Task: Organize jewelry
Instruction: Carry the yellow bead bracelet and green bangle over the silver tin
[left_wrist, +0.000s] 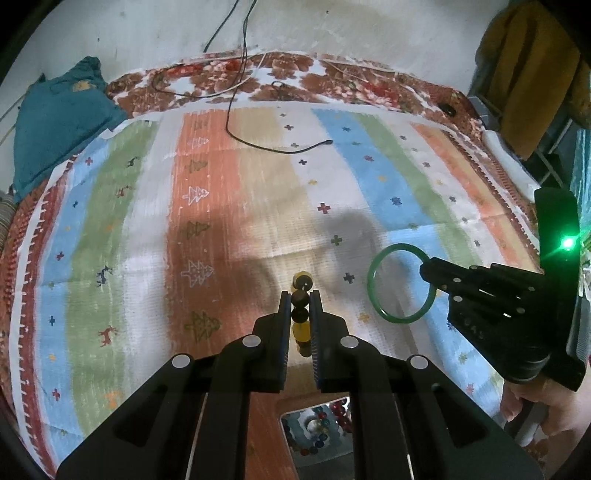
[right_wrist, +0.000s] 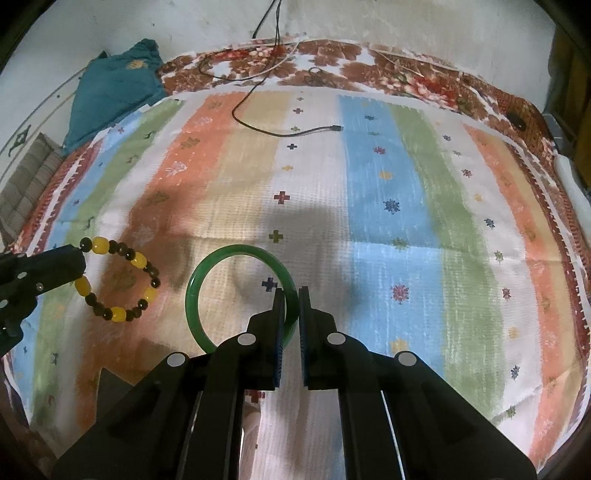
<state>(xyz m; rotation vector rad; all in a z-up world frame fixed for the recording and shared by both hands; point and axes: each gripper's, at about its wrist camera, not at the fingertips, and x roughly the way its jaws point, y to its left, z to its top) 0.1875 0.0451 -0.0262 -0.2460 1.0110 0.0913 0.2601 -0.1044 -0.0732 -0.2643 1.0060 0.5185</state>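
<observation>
Leftmost, a teal cloth bundle sits off the far left edge of the striped cloth, well apart from the work. Left gripper pinches a bead bracelet of yellow and dark beads; the right wrist view shows the loop hanging free below the jaws, clear of the cloth. Only a bead or two sits between the pads, so a bead could roll out or the string could swing and slip if the hand jerks. Just beside it, right gripper is pressed together on the rim of a green bangle, held by one thin edge with the ring tilted out to the left. Smooth, hard rim: likely to pivot or slide from the pads and drop. Bracelet and bangle hang near each other, not touching; a drift inward could knock them together. Below the left gripper, a box of jewelry shows partly, mostly hidden by the jaws; I cannot tell its compartments. A black cable lies across the far middle, plug end free, a snag risk only if reaching far. Right half of the cloth is open and flat, good room for moving; the right edge meets clutter, too dark to read.
</observation>
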